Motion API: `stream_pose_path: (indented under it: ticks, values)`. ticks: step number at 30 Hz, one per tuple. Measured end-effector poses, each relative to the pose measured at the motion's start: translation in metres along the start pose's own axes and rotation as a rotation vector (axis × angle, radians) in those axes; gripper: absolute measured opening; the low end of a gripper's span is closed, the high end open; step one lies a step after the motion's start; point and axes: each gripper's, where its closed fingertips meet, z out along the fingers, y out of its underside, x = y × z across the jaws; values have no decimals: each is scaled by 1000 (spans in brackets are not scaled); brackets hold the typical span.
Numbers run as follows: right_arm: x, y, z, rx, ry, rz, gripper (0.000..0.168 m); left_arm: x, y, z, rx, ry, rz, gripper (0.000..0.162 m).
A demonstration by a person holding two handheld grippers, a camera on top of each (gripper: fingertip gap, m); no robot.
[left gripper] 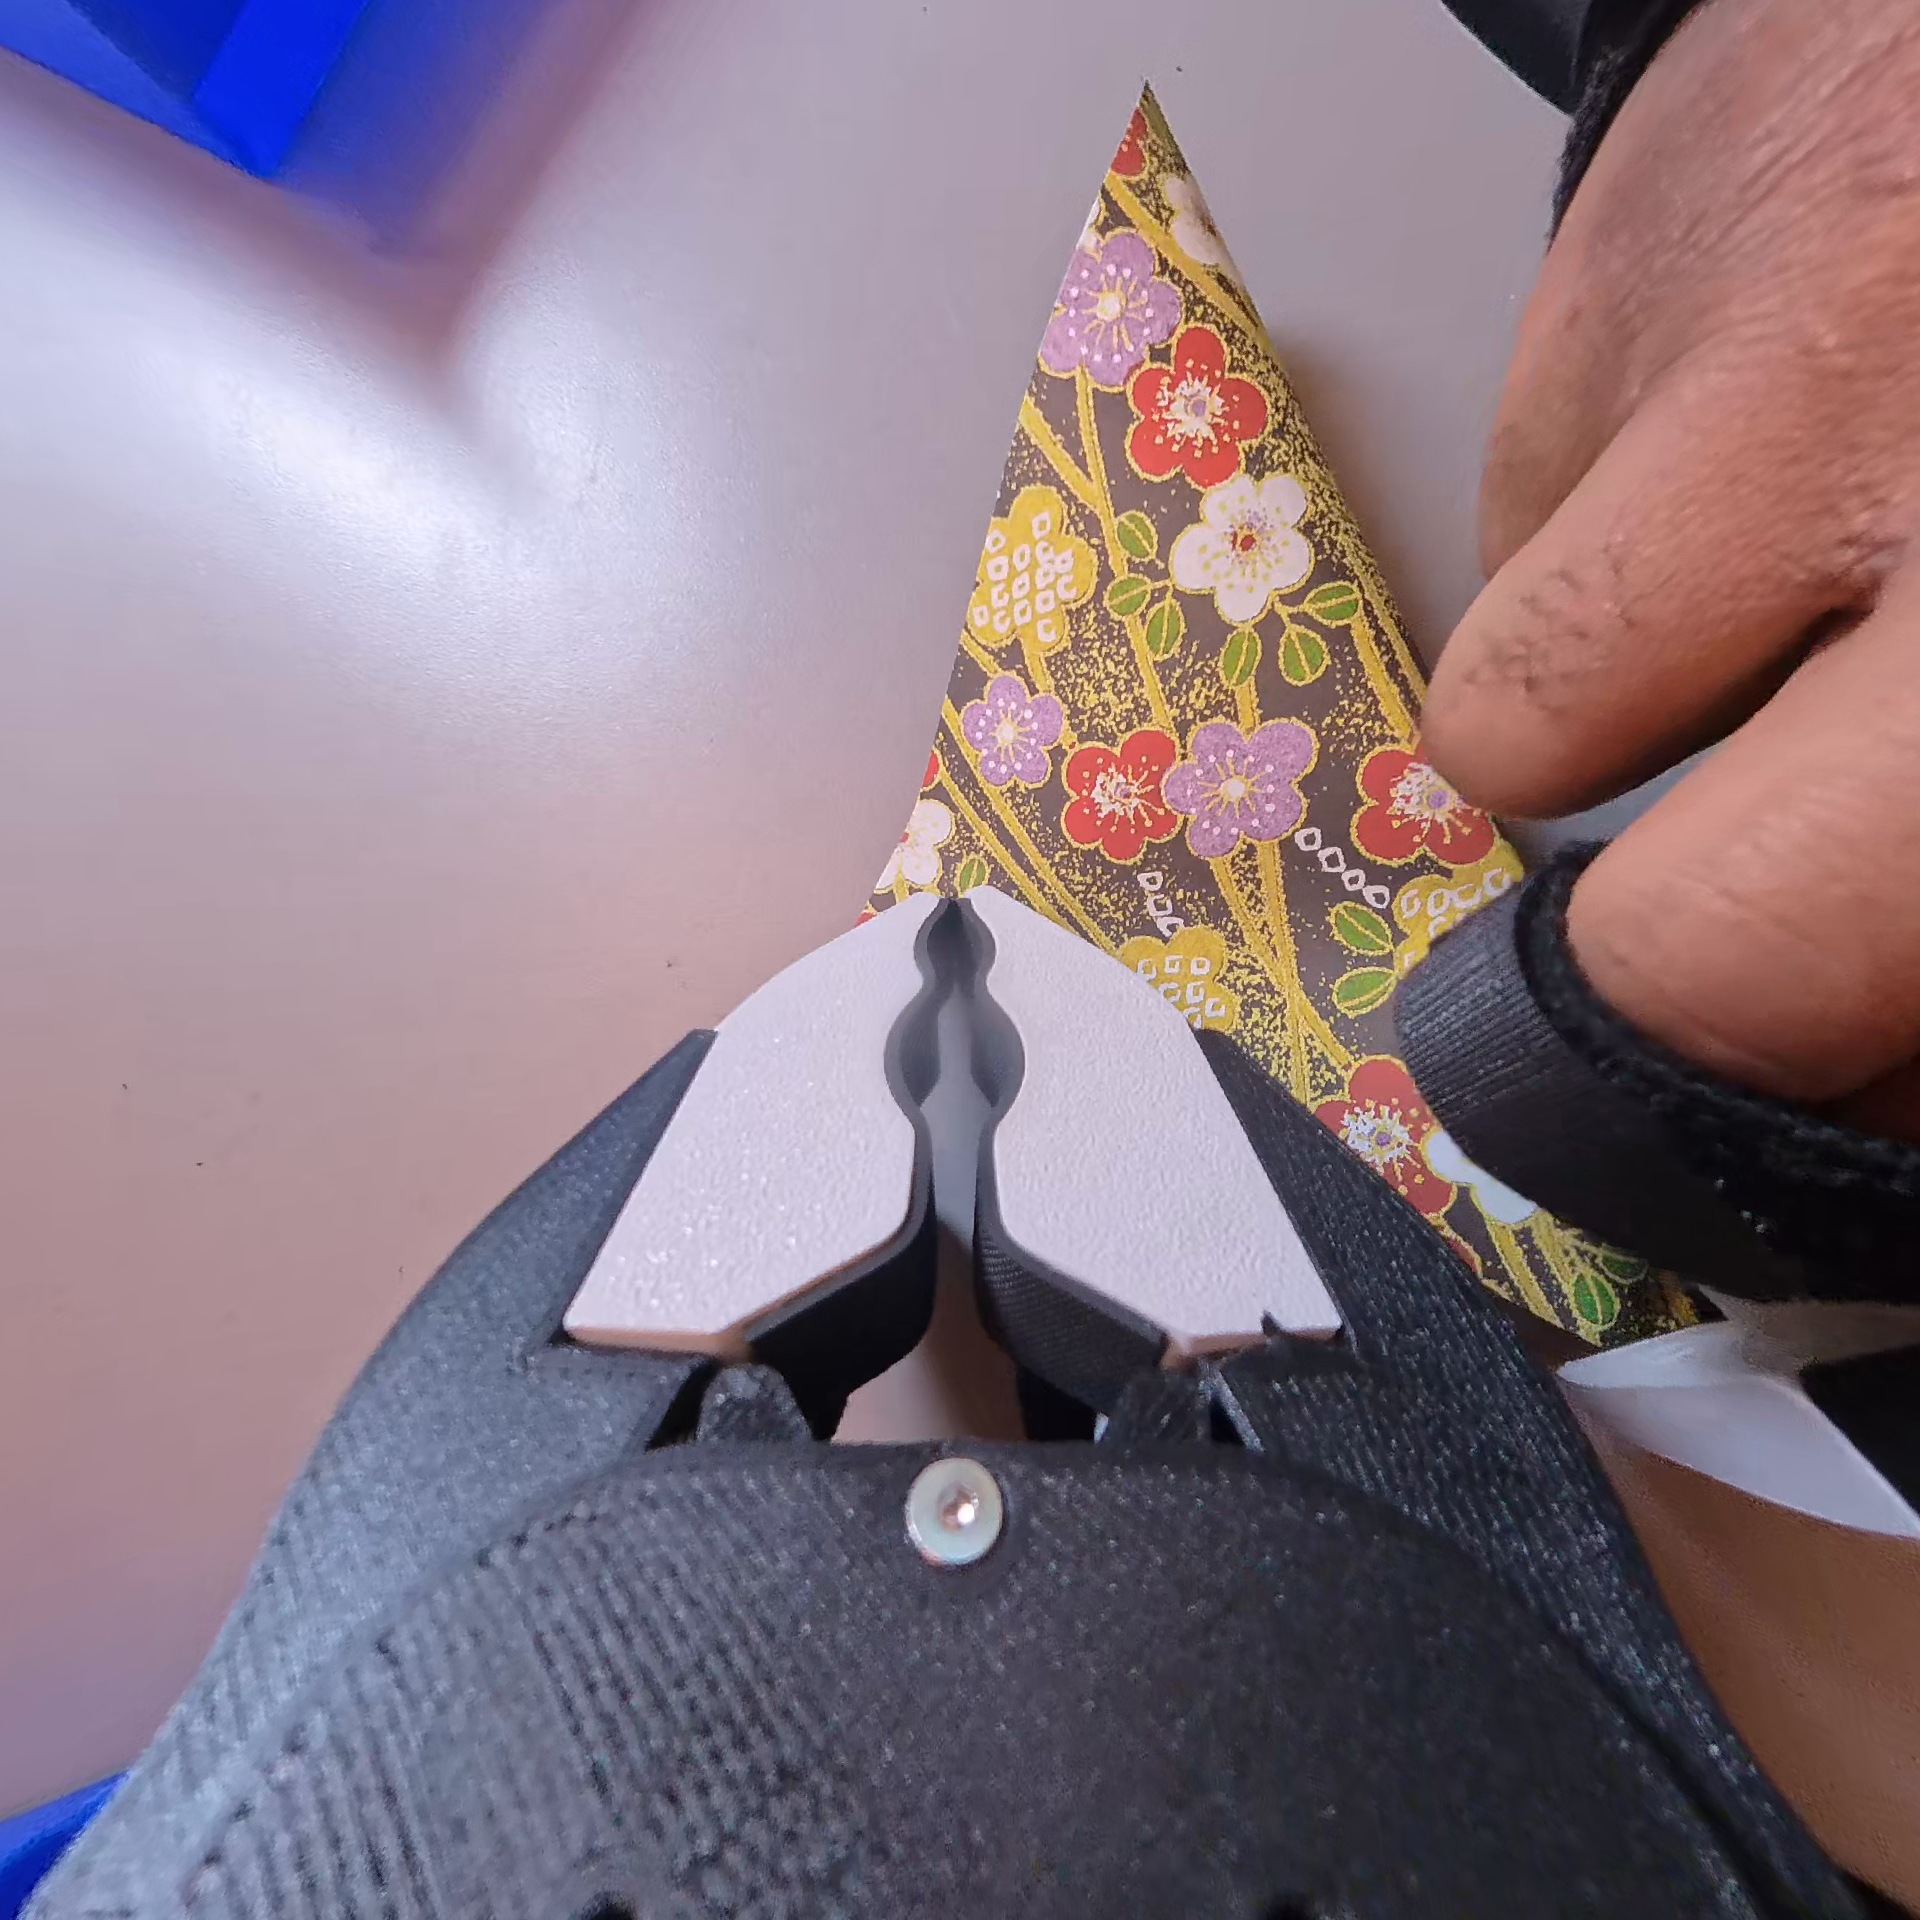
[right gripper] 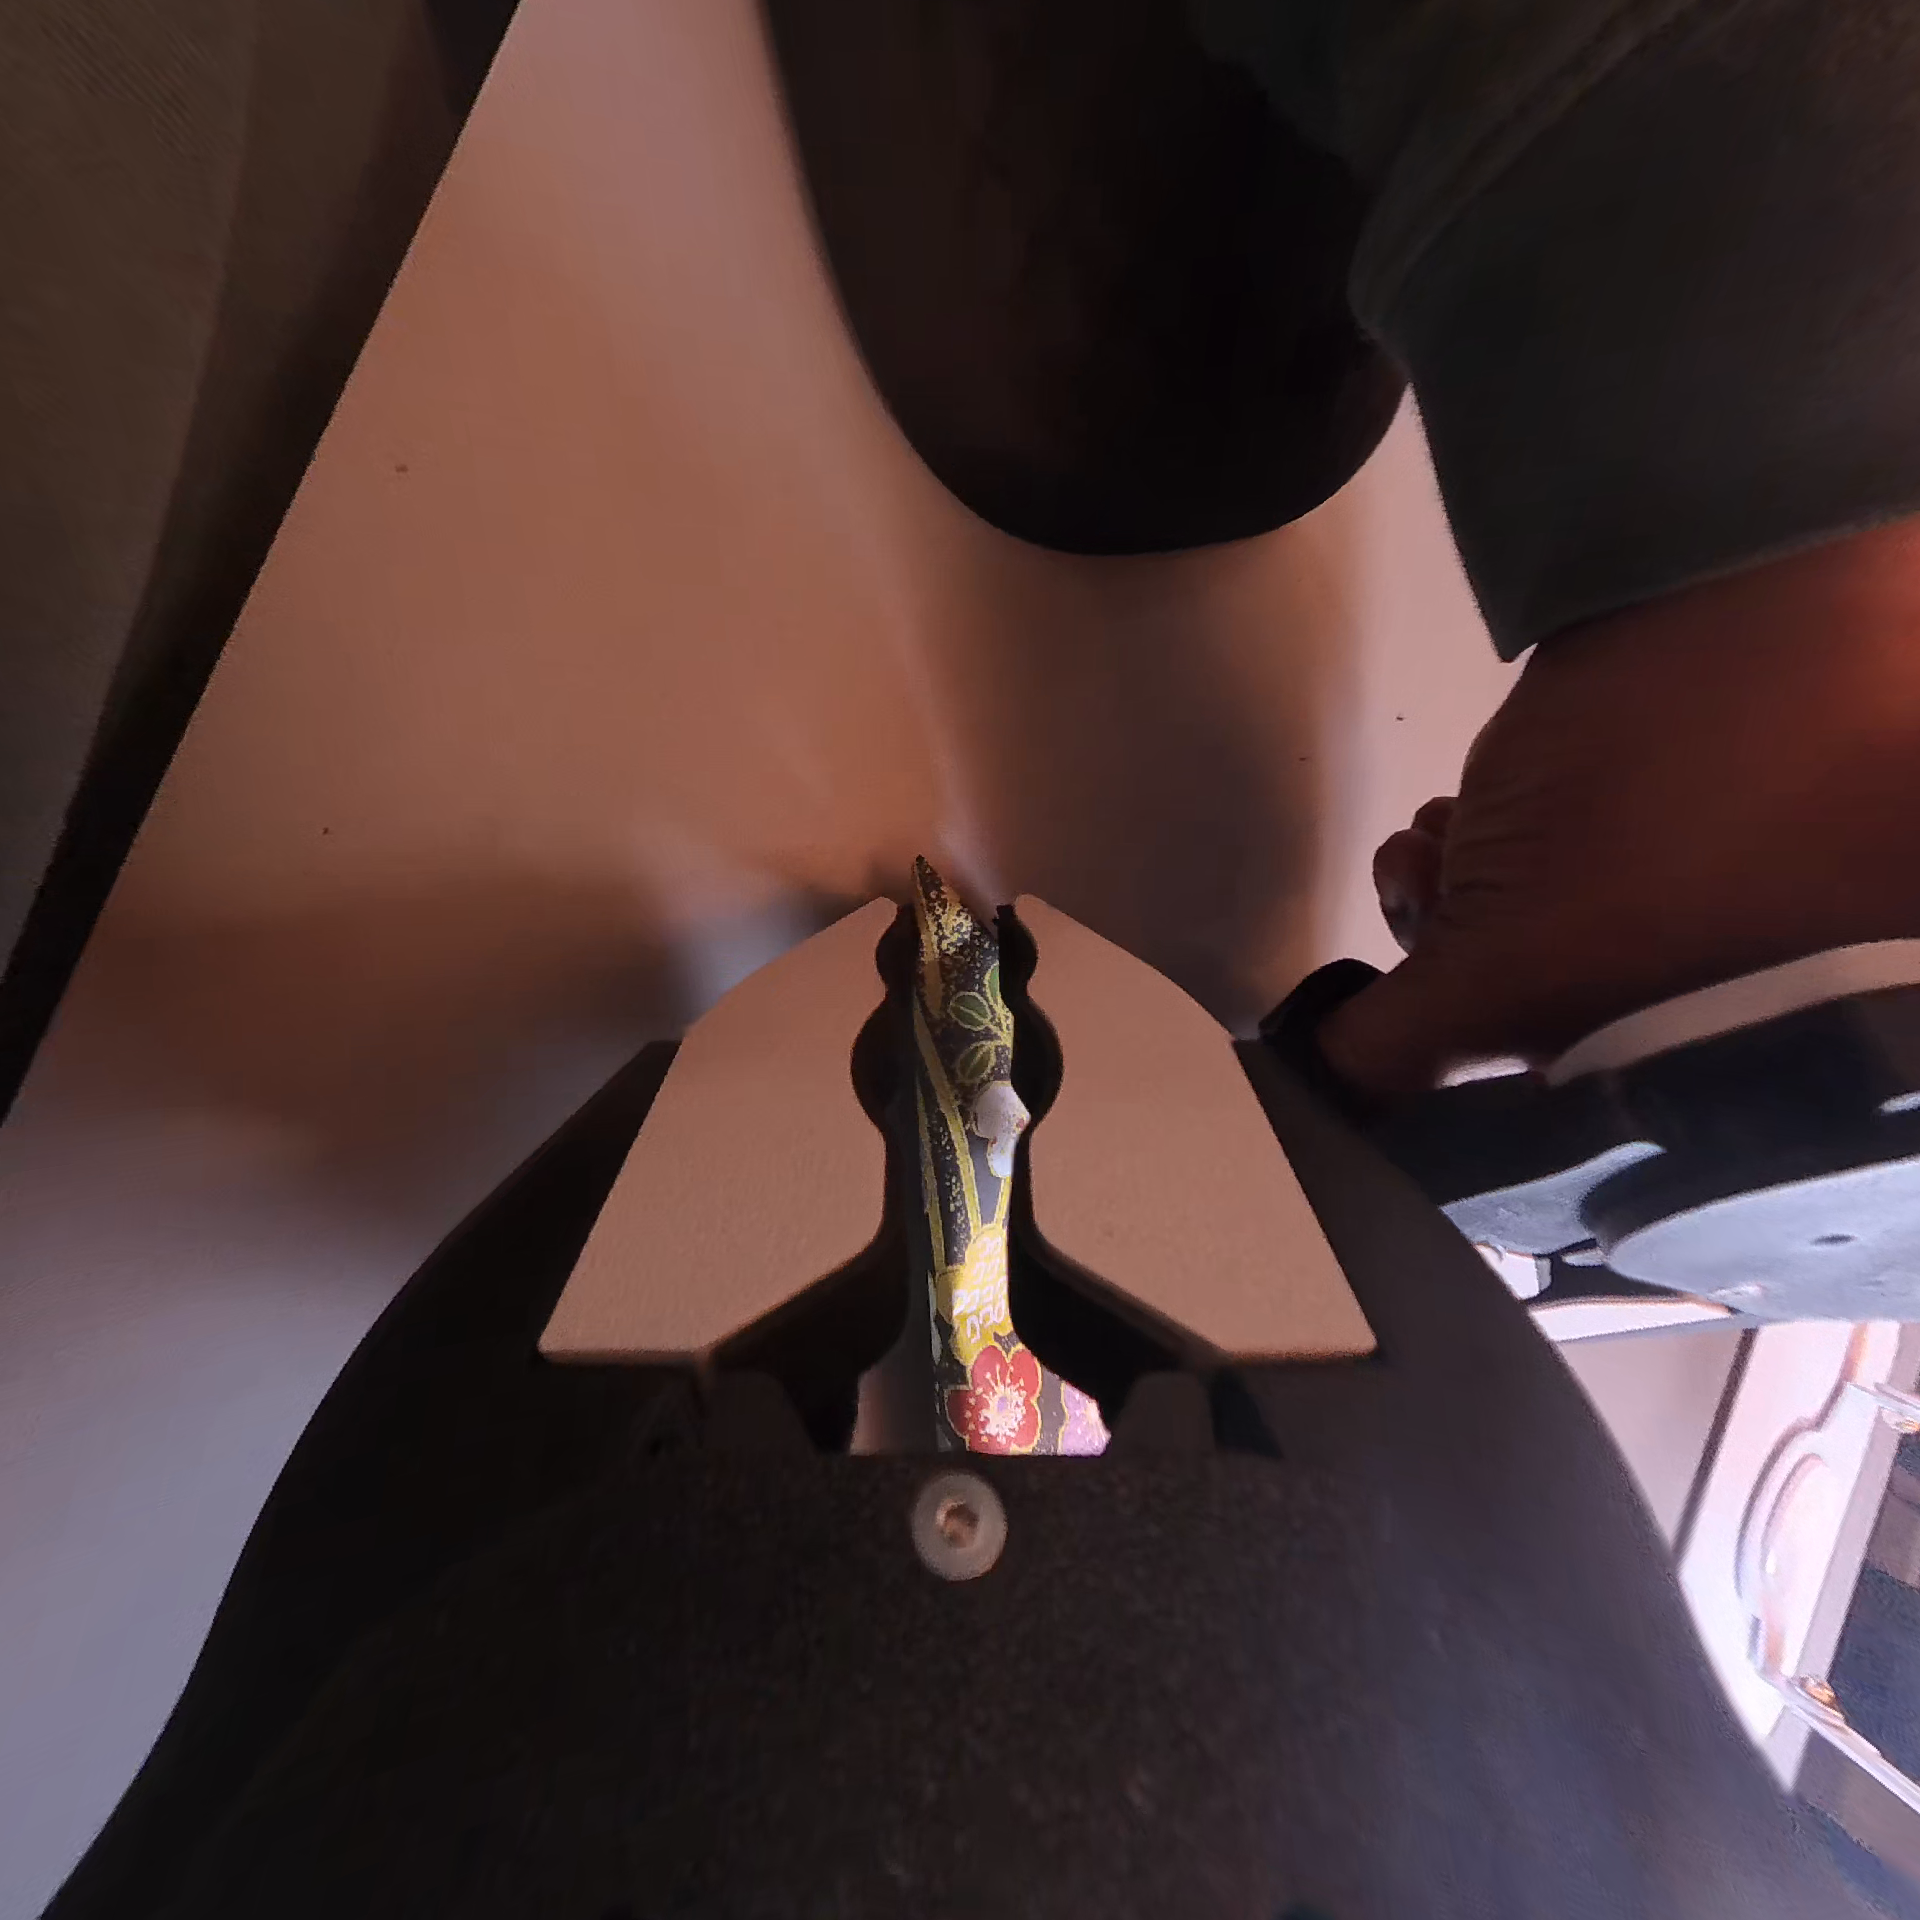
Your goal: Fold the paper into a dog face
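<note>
Left hand-held gripper [left gripper: 954, 914]: jaws clenched together, nothing between them, tips resting at the edge of the paper [left gripper: 1195, 623]. Paper is floral-patterned, folded to a triangle, lying flat on the grey tabletop [left gripper: 468, 675], apex toward 12 o'clock. A person's hand [left gripper: 1714, 571] sits at 3 o'clock, fingertip on the paper's right edge. Right hand-held gripper [right gripper: 956, 914]: clamped on a fold of the paper, which stands upright between its jaws. Blue object [left gripper: 239, 83] at 11 o'clock.

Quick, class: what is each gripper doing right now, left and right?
Left gripper: shut, tips resting on the floral paper, nothing seen between them.
Right gripper: shut on a corner of the paper.
</note>
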Motion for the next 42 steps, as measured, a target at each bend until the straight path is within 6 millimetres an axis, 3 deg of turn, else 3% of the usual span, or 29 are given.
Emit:
stream_pose_path:
  ticks: [9,23,42]
  values:
    - [2,2,-3,-10,86,-64,23,1,0,-1,1,3,-5,0]
    - [8,-7,-10,15,251,-233,14,1,0,-1,6,15,-25,0]
    - [-6,-1,-4,12,268,-231,0,1,0,-1,10,23,-46,0]
